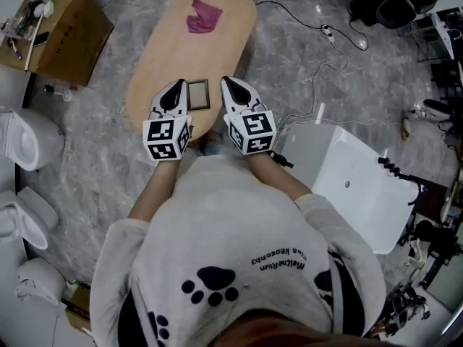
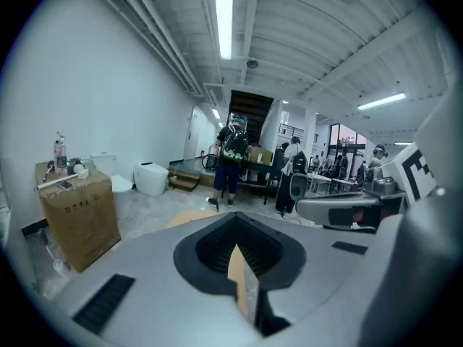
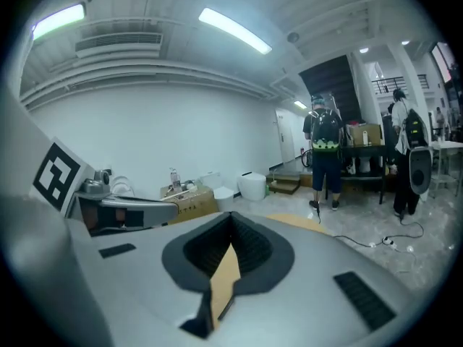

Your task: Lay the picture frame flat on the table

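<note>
A pale sweatshirt (image 1: 231, 266) with a dark paw print is seen nearest; a line of lettering on it is shown upside down and cannot be read with certainty. Beyond it, a cube with black-and-white square markers is carried on each gripper. The jaws of the left gripper (image 1: 177, 85) are pressed together with nothing between them, and those of the right gripper (image 1: 226, 82) likewise. The picture frame (image 1: 198, 95) is found lying flat between the two grippers, at the near end of the table (image 1: 163, 63): a small rectangle with a dark border and a greyish panel. The table is oval, of smooth light wood. A crumpled pink cloth (image 1: 203, 16) is laid at its far end. Print on the cardboard box (image 1: 69, 29) is too small to be read.
</note>
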A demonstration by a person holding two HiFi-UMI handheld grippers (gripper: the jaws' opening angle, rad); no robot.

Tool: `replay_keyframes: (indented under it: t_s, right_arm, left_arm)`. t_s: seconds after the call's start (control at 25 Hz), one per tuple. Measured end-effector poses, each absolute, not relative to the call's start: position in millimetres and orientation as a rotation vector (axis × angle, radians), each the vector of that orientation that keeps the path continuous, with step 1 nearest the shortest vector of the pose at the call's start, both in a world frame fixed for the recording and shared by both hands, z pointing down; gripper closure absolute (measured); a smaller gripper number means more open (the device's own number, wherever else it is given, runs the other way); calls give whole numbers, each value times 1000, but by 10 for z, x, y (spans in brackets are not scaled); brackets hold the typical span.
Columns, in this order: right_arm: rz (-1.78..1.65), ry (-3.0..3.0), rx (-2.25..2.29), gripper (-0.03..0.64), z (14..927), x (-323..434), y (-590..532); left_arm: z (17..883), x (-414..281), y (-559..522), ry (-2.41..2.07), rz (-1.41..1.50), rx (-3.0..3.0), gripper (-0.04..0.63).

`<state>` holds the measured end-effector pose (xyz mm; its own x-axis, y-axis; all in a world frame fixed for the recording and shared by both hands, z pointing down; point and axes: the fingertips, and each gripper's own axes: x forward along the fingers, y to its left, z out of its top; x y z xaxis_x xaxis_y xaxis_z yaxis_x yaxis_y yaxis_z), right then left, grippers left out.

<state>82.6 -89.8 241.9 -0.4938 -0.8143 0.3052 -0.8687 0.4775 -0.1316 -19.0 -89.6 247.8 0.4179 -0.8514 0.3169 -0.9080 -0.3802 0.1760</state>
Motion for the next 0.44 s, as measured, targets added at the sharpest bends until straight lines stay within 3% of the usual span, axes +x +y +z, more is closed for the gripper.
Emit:
replay_keyframes:
  t_s: [0.44]
  right_arm:
    - [254,-2572,1524,606,1916,974,-697]
  left_arm:
    - [1842,-74,-606,-1595,123,2495,586]
